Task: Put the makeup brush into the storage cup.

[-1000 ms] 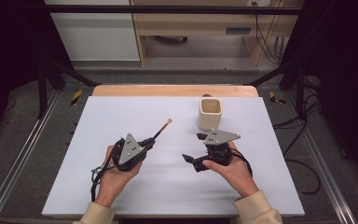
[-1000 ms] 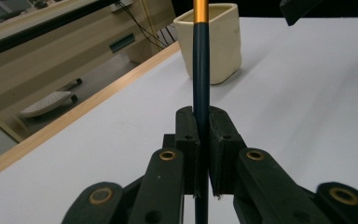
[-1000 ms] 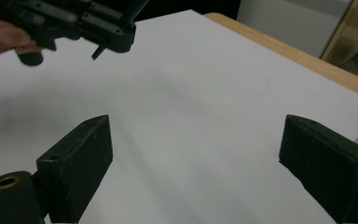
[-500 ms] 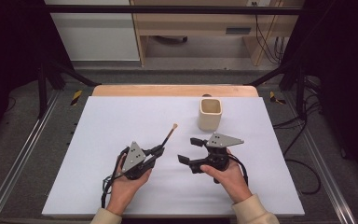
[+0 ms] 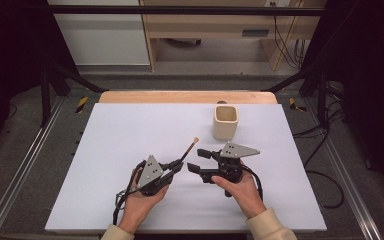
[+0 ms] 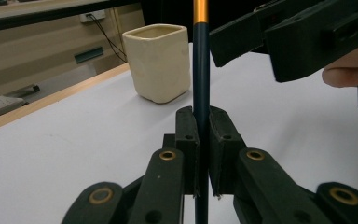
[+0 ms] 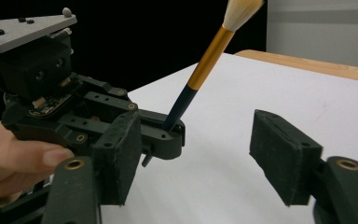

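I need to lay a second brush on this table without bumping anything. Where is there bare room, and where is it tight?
The table is bare along its whole left side and far edge, left of the cream cup. It is crowded at the near middle, where the left gripper holds the brush close to the open right gripper.

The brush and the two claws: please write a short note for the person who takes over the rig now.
Left claw: shut on the brush, bristles pointing up and away toward the cup.
Right claw: open, empty, facing the left one, close to the brush handle.
Cup: upright on the white table, beyond the right claw, looks empty.
Done: brush picked up.
Left: probably pass it to the right claw or put it in the cup.
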Available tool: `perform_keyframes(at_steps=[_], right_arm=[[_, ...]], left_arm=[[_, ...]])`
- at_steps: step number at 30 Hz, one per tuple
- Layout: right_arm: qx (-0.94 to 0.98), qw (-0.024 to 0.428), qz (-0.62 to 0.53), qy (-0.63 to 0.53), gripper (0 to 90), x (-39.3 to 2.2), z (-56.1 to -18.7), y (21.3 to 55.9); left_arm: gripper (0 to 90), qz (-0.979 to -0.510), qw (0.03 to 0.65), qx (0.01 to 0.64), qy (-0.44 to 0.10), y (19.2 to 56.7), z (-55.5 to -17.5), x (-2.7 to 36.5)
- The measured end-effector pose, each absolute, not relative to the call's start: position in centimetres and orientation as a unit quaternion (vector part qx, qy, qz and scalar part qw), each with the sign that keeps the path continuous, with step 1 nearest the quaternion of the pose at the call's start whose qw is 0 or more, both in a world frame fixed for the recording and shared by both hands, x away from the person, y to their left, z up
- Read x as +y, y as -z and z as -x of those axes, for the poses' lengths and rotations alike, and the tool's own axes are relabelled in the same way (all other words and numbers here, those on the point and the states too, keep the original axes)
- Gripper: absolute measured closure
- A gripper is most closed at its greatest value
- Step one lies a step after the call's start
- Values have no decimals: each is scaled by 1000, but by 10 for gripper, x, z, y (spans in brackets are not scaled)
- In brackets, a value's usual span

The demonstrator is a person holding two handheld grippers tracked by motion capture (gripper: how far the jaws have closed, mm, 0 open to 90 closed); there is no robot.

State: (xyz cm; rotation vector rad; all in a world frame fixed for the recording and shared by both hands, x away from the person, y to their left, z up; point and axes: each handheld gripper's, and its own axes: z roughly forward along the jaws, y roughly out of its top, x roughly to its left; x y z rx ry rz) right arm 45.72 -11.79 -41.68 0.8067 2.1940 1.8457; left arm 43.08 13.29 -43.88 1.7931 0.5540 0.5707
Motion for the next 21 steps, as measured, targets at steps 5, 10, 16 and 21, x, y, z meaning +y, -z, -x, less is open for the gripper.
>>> perform_keyframes(at_steps=[5, 10, 16, 21], right_arm=[[730, 76, -272, -623, 400, -117, -457, 417], [723, 72, -277, -629, 452, -116, -459, 418], [715, 61, -279, -638, 521, -114, -459, 418], [707, 55, -282, -646, 567, -112, -460, 419]], left_arm=[[833, -762, 556, 231, -239, 439, -430, 130], [832, -765, 553, 228, -239, 440, -429, 128], [832, -766, 553, 226, -237, 441, -429, 126], [832, -767, 553, 223, -237, 440, -428, 125]])
